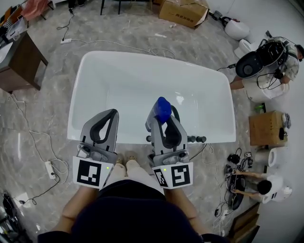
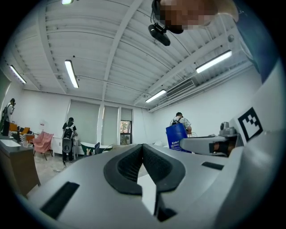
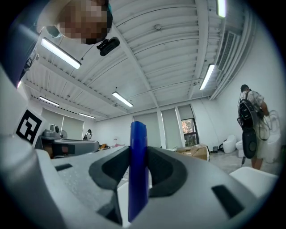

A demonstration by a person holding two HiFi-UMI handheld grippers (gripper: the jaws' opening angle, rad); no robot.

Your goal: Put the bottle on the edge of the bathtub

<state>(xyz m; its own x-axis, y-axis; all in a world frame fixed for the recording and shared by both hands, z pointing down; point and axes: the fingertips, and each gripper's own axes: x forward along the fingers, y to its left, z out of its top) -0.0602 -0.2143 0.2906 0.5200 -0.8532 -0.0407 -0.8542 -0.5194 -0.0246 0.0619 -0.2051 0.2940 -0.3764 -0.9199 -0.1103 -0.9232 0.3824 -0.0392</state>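
The blue bottle (image 3: 137, 179) is clamped between the fingers (image 3: 166, 169) of the right gripper (image 1: 163, 116). The dark pads press on both of its sides, and its top sticks out past the fingertips. From the head view it hangs over the near part of the white bathtub (image 1: 77, 110), just inside the near rim and right of the tub's middle. It does not rest on the rim.

The left gripper (image 1: 110, 115) is just beside the right one, over the same near rim and left of the tub's middle. Its fingers (image 2: 128, 166) are pressed together with nothing between them.

The person's legs show below both grippers, on the near side of the tub. The tub stands on a grey marbled floor (image 1: 42, 118). A cardboard box (image 1: 183, 11) lies beyond the tub's far rim, and a second cardboard box (image 1: 265, 128) sits off its right end. A white power strip (image 1: 50, 169) lies on the floor left of the near corner, and a dark desk (image 1: 19, 60) stands well off to the left.
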